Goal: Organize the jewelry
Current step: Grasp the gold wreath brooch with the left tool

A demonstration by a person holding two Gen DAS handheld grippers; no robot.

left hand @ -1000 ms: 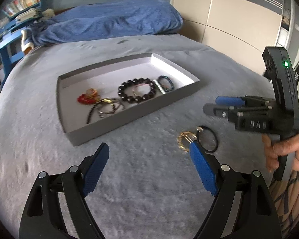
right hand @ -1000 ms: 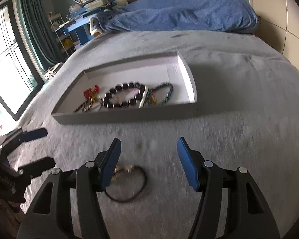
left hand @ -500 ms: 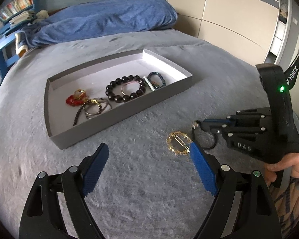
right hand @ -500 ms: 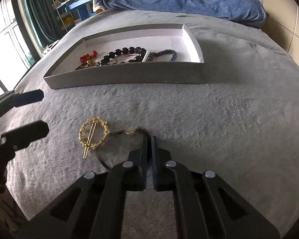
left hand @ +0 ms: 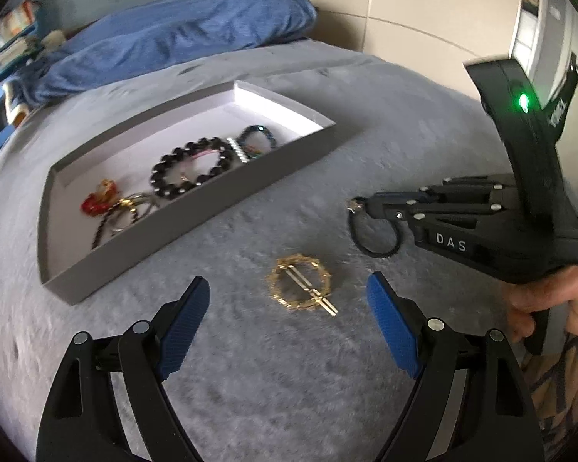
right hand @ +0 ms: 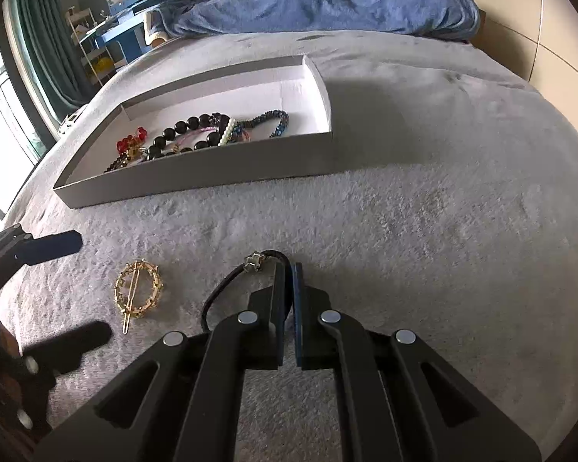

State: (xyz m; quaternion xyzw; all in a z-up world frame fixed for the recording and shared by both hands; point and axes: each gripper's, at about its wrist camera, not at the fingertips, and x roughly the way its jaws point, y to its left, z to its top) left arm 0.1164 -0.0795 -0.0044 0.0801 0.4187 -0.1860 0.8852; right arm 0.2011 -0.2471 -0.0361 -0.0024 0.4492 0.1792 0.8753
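Pinching the thin black cord bracelet (right hand: pixel 227 287) with its small metal charm, the right gripper (right hand: pixel 288 269) sits on plush grey bedding (right hand: pixel 424 231) before the shallow grey tray (right hand: pixel 196 179) of beaded bracelets, while the left gripper (left hand: pixel 289 304), jaws spread, frames the gold ring-shaped hairpin (left hand: pixel 300 287).
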